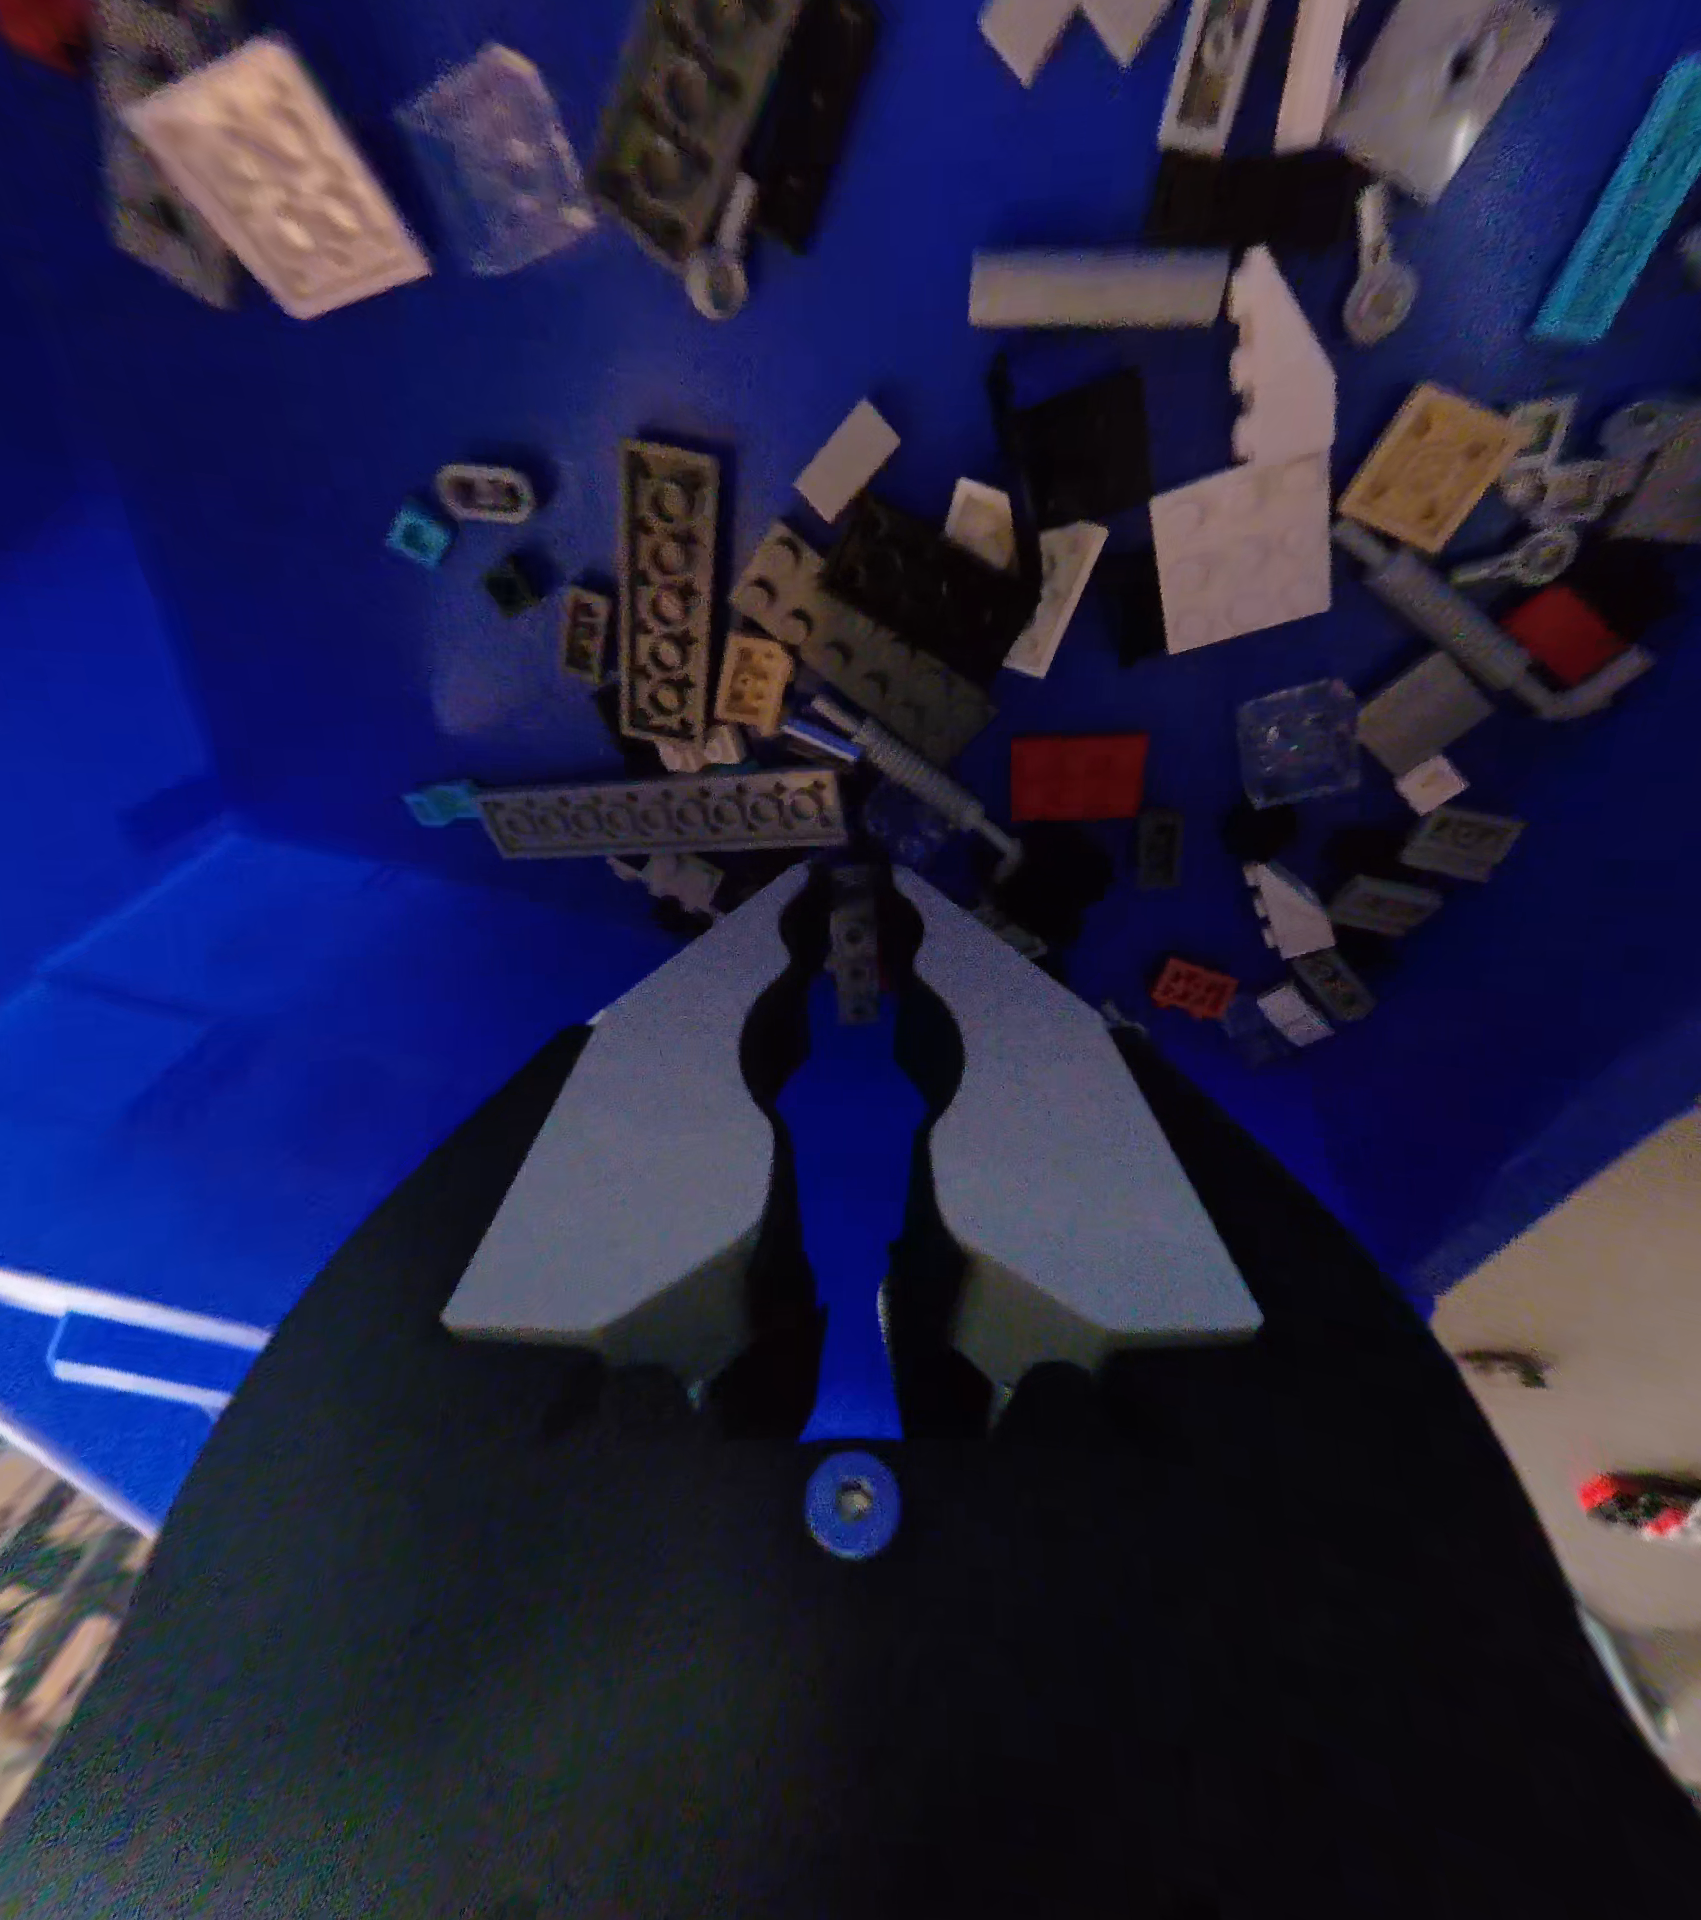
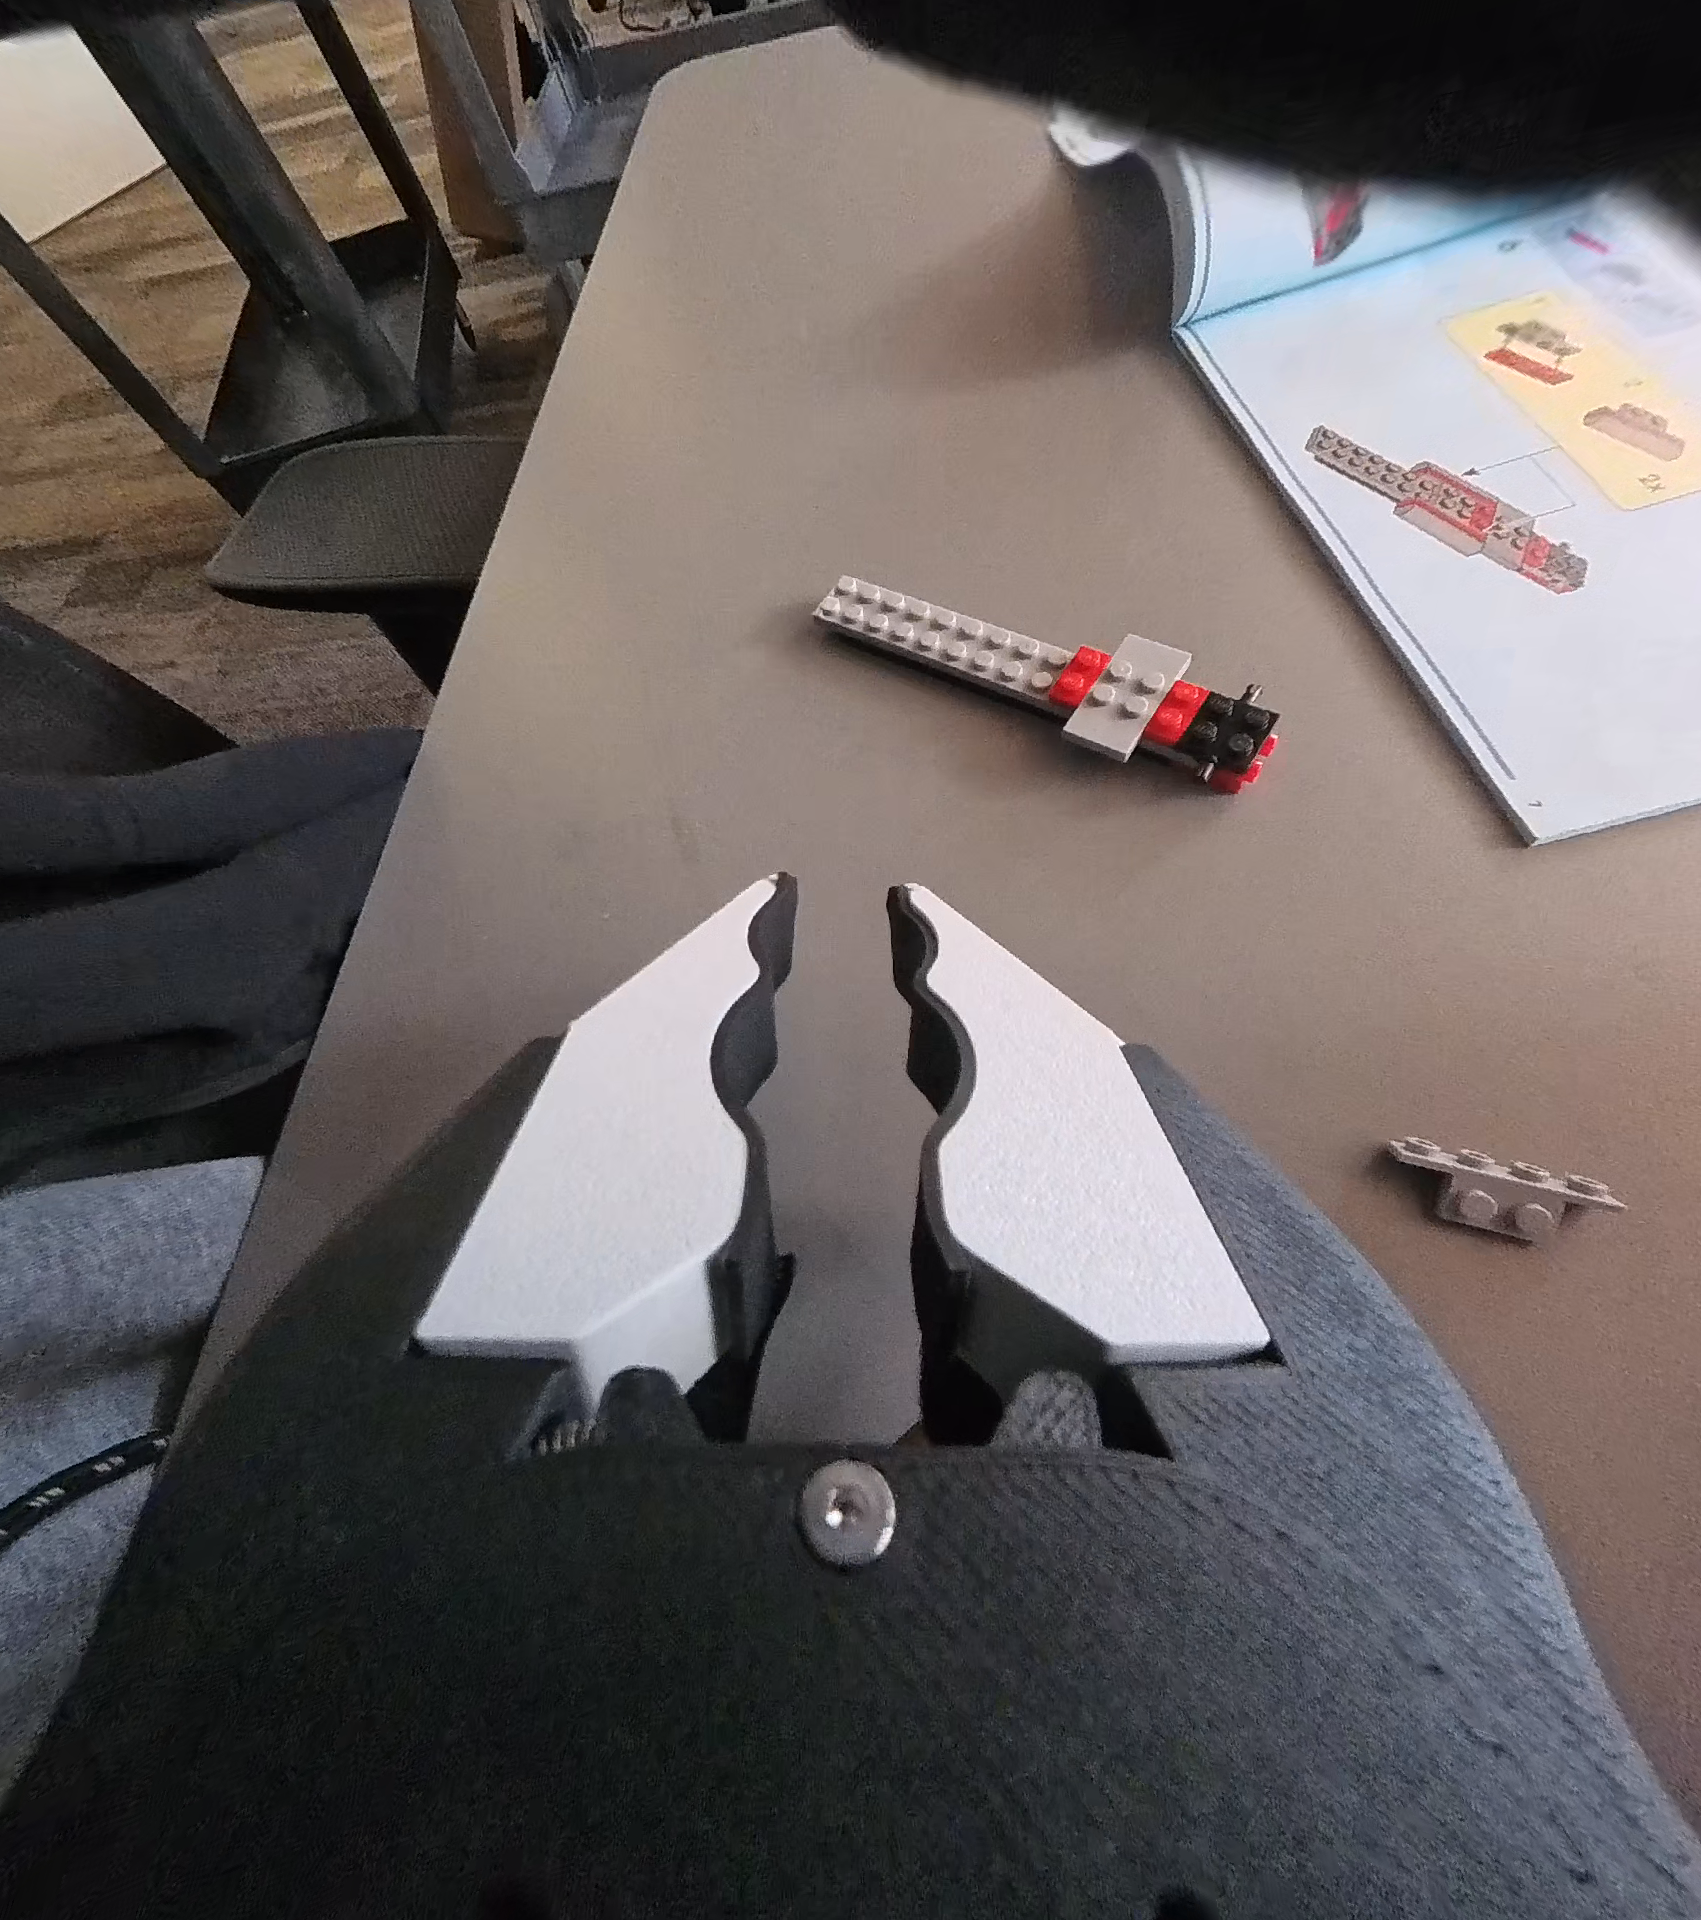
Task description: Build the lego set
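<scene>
- The left gripper (image 1: 854,914), with pale grey fingers on a black body, reaches down into a blue tray (image 1: 202,727) full of loose plastic bricks.
- Its jaws stand narrow and pinch a small dark grey brick with round side holes (image 1: 854,951), held upright between the fingertips.
- Just beyond the tips lies a long dark grey studded plate (image 1: 664,812), crosswise, and a second dark grey studded plate (image 1: 667,592) lies lengthwise farther off.
- A flat red rectangular plate (image 1: 1078,775) rests to the right of the tips, with a clear transparent brick (image 1: 1298,740) near it and a white wedge-shaped plate (image 1: 1241,566) farther back.
- A long turquoise strip (image 1: 1646,197) lies at the far right edge of the tray; much of the far pile is blurred.
- The right gripper (image 2: 841,894) hovers over a dull grey-brown tabletop (image 2: 825,364), its jaws a little apart and holding nothing.
- Ahead of it on the table lies the partly built model (image 2: 1043,675): a long light grey studded plate with red bricks, a light grey cross plate and black pieces at its right end.
- A small light grey bracket-like assembly with studs (image 2: 1506,1190) sits apart, to the right of the gripper.
- An open instruction booklet with light blue pages (image 2: 1552,623) lies at the right edge of the table.
</scene>
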`<state>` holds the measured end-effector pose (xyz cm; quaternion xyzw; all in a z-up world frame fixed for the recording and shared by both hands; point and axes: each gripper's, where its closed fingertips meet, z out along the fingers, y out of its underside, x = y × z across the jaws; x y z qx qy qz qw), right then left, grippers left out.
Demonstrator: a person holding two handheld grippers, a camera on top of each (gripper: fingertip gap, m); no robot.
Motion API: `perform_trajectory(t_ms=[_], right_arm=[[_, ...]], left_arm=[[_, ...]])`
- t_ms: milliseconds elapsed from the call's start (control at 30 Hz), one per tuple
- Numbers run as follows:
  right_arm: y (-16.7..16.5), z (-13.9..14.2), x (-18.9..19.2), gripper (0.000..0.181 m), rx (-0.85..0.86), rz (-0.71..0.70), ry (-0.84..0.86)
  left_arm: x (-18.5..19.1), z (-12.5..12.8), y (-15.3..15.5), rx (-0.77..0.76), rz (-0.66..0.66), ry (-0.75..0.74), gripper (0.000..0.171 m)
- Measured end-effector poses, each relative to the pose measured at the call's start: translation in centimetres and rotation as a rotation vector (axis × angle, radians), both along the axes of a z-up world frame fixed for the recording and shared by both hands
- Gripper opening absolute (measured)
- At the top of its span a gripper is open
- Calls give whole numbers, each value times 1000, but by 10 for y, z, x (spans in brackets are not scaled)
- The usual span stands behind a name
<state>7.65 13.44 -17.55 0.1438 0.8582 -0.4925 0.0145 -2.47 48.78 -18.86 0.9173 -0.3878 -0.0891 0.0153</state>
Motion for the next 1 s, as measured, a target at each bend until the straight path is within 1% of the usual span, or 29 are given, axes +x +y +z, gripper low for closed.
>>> perform_trajectory(t_ms=[100, 167, 233, 300, 367, 433, 467, 500, 567, 667, 733, 800, 867, 933, 1000], right_arm=[[0, 0, 0, 20, -3, -2, -4], [1, 1, -1, 20, -13, -6, -15], [2, 3, -2, 20, -28, -12, -30], [3, 5, -4, 20, -45, -20, -46], [4, 7, -6, 20, -62, -30, -58], [5, 9, -8, 20, -77, -43, -63], [6, 10, -9, 20, -87, -52, -65], [6, 12, -10, 20, -97, -62, -67], [7, 14, -13, 20, -118, -79, -73], [11, 20, -22, 20, -168, -134, -102], [17, 24, -32, 19, -217, -200, -141], [24, 28, -43, 19, -279, -269, -186], [30, 32, -53, 19, -338, -319, -231], [34, 34, -59, 19, -374, -352, -257], [35, 34, -61, 19, -379, -359, -265]], left_arm=[[10, 30, 3, 127, 83, -115, 8], [16, 57, 0, 232, 153, -201, 8], [18, 87, -10, 355, 240, -288, 7], [18, 116, -32, 478, 336, -378, 7], [12, 139, -64, 600, 442, -435, 7], [4, 154, -103, 733, 566, -480, 7], [0, 156, -125, 798, 638, -505, 7], [-3, 155, -148, 854, 712, -533, 7], [-10, 140, -193, 943, 886, -580, 7], [-9, 101, -248, 1000, 1123, -681, 7], [-8, 71, -276, 990, 1249, -688, 7], [-5, 46, -294, 969, 1341, -692, 7], [-2, 32, -303, 958, 1404, -706, 7], [0, 23, -308, 949, 1446, -709, 7], [-1, 21, -309, 957, 1464, -734, 7]])
